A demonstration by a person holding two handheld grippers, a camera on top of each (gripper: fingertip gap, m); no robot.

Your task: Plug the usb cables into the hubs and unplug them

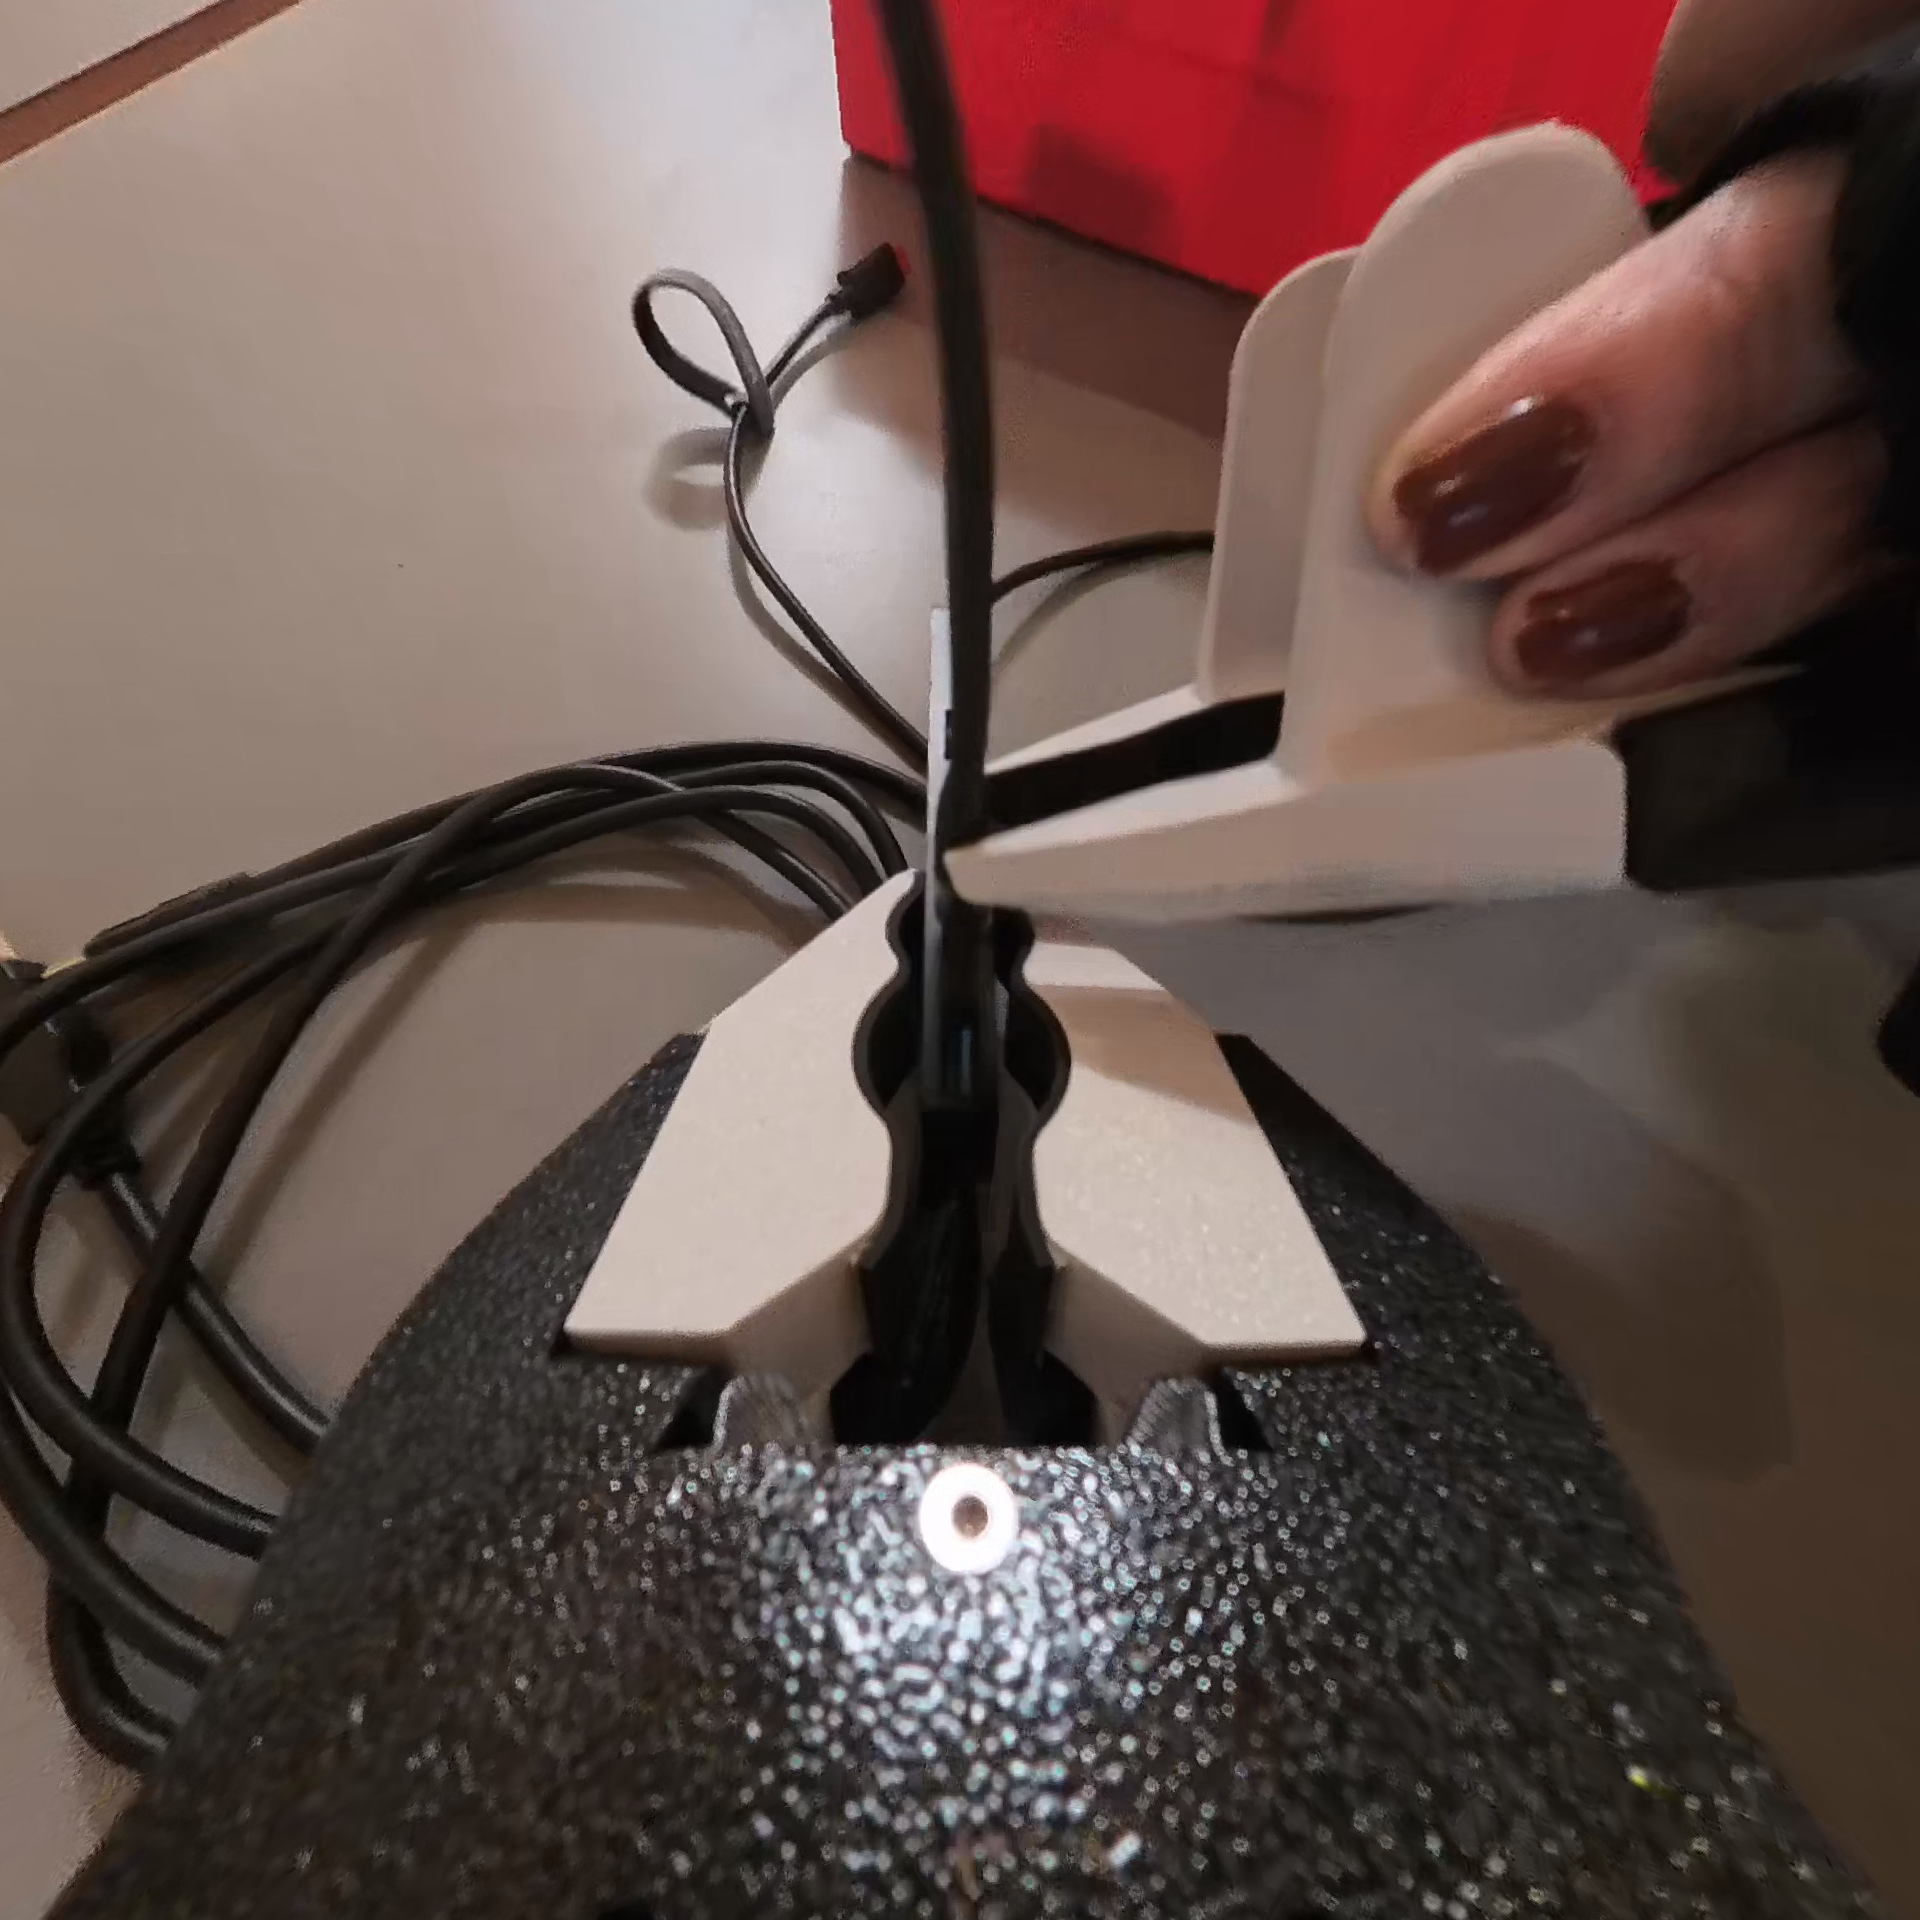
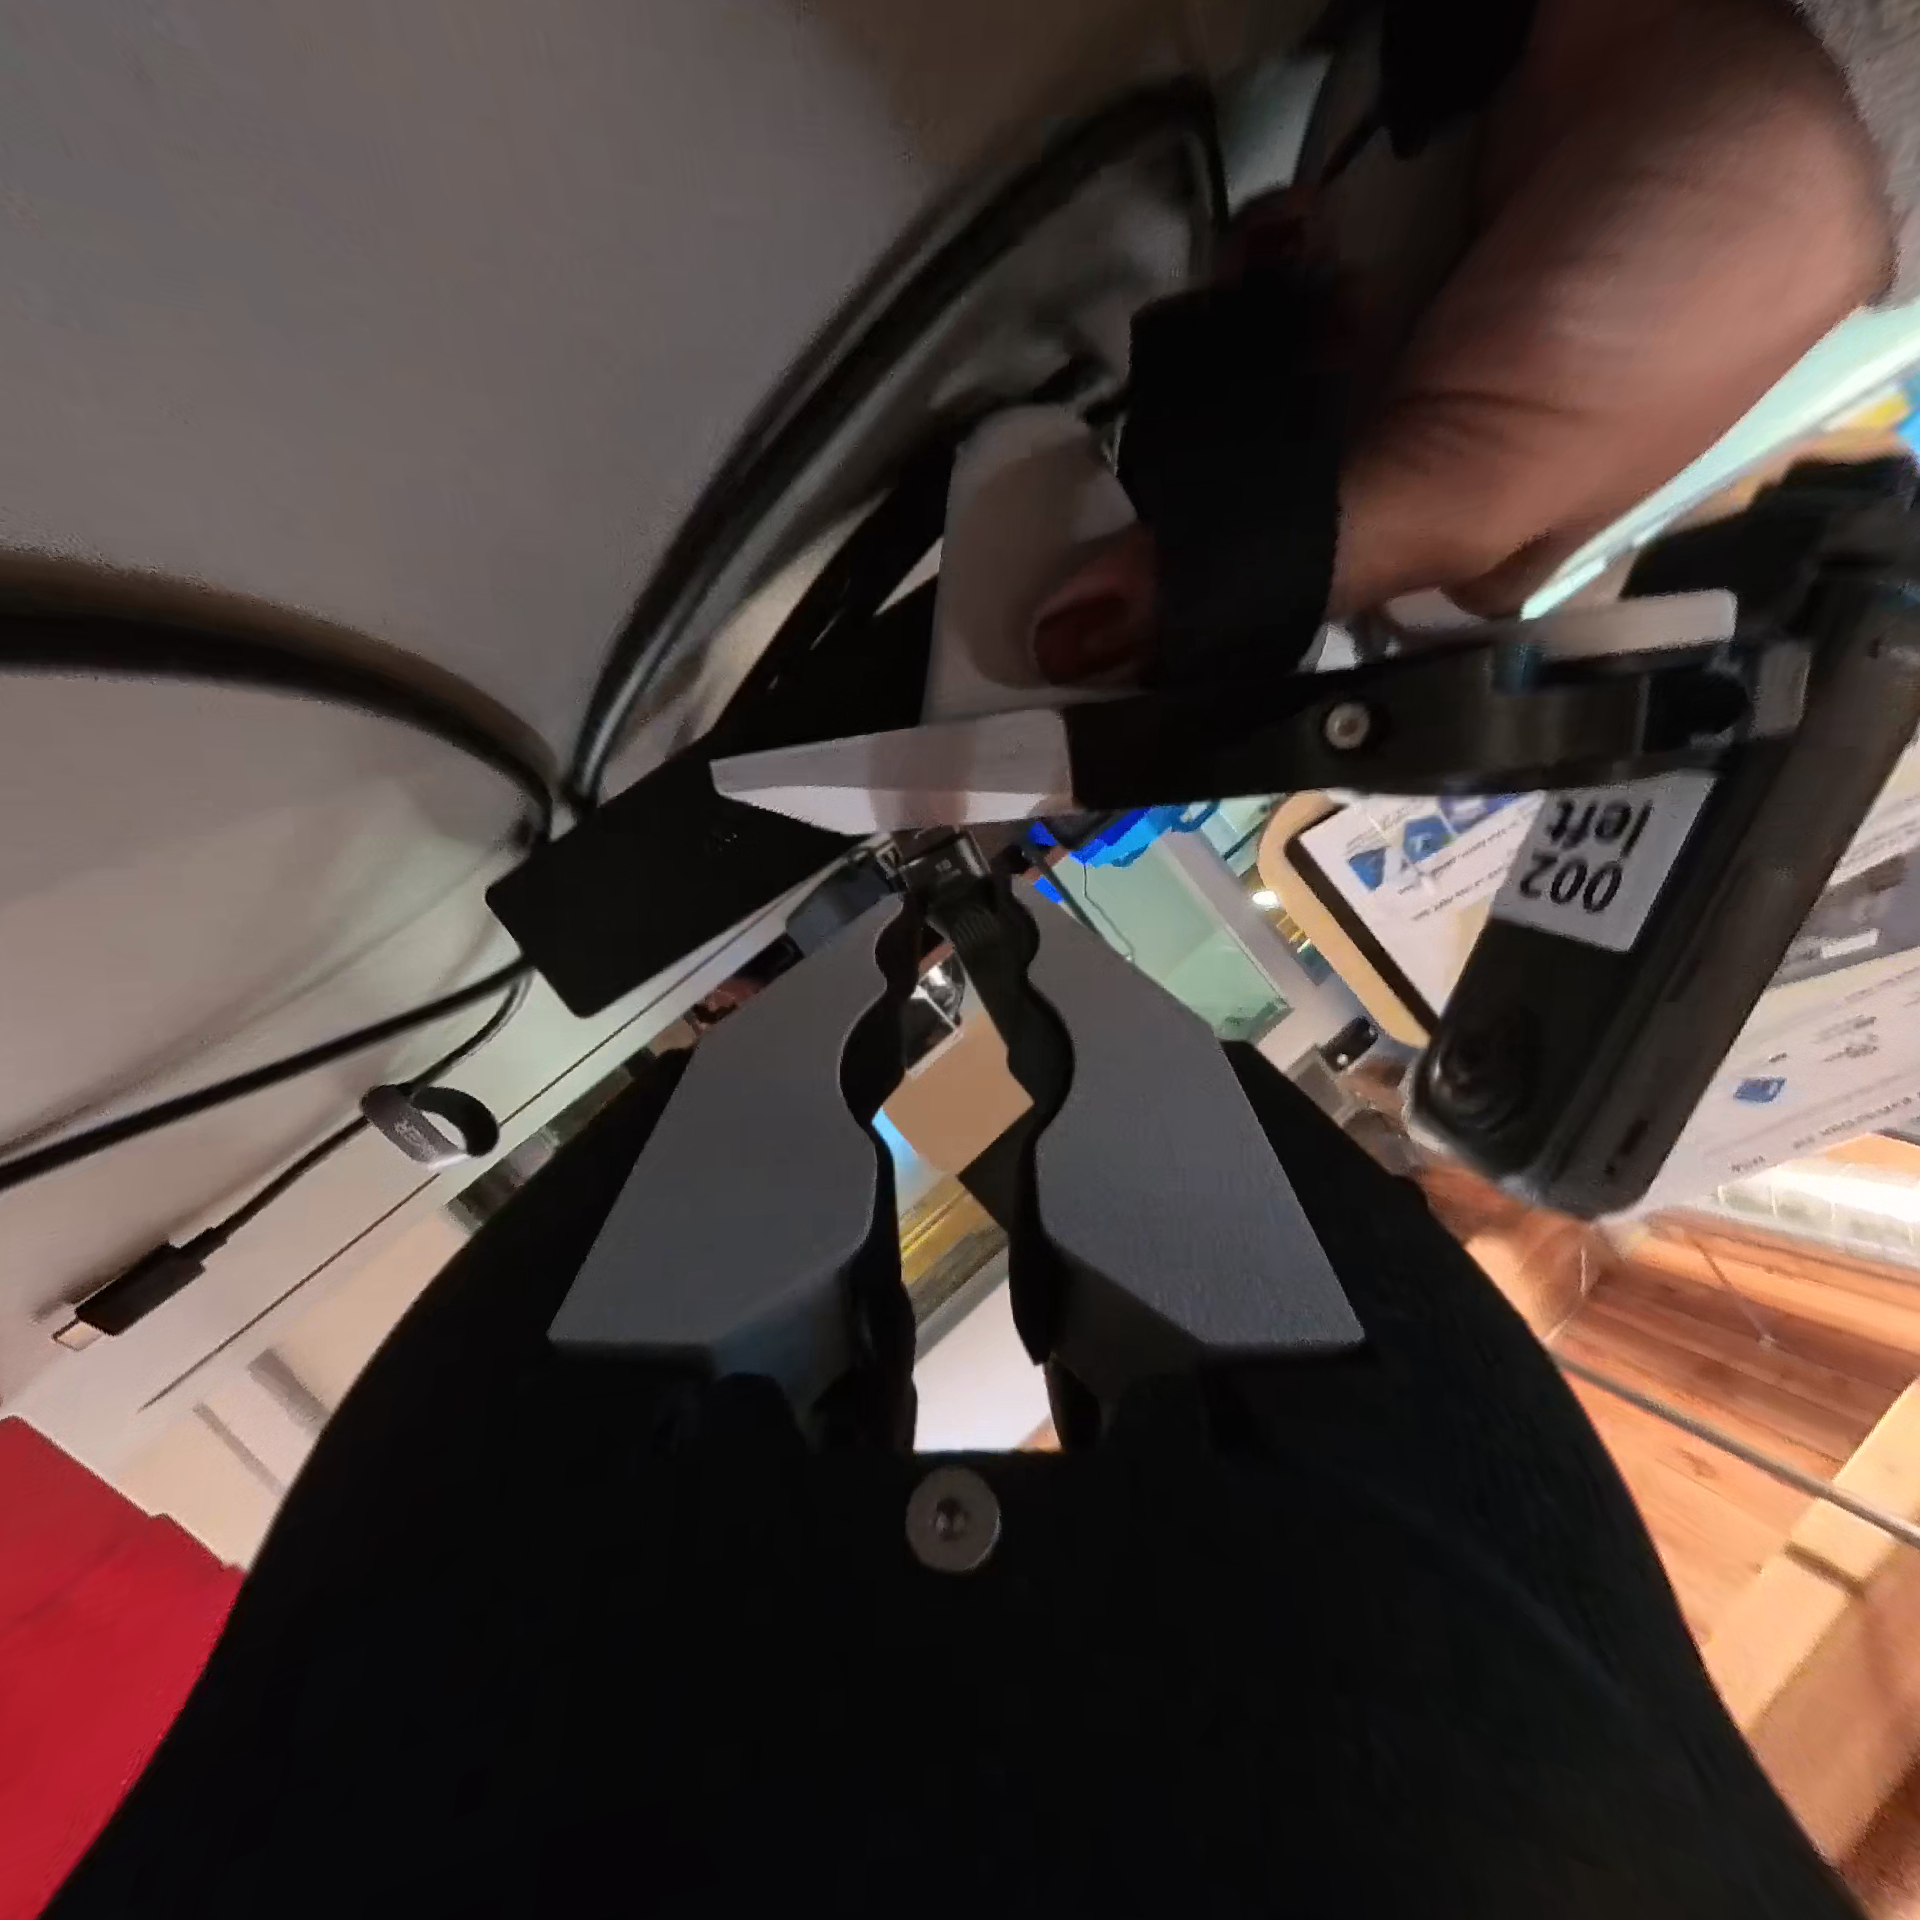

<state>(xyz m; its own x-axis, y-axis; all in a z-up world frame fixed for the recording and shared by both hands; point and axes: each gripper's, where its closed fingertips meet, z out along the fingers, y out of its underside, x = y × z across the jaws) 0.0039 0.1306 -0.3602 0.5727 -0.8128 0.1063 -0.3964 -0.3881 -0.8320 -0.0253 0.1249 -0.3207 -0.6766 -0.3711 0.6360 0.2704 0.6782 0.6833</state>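
In the left wrist view my left gripper (image 1: 956,920) is shut on a thin black hub (image 1: 948,1153), seen edge-on between its white fingers. A black cable (image 1: 940,312) with a white tag rises from it. My right gripper (image 1: 971,847) comes in from the right and its tips meet the hub at my left fingertips. In the right wrist view my right gripper (image 2: 956,925) is shut on a ribbed black USB plug (image 2: 971,930) whose metal end (image 2: 920,862) sits at the hub (image 2: 644,883). The left gripper (image 2: 748,779) clamps the hub's near end. How deep the plug sits is hidden.
A bundle of black cables (image 1: 312,935) lies on the beige table (image 1: 364,416) at the left. A loose cable with a small plug (image 1: 868,272) lies farther back. A red box (image 1: 1195,104) stands at the back. Another loose plug (image 2: 135,1288) lies near the table edge. Some 5 centimeters of space lies between my two pairs of fingers.
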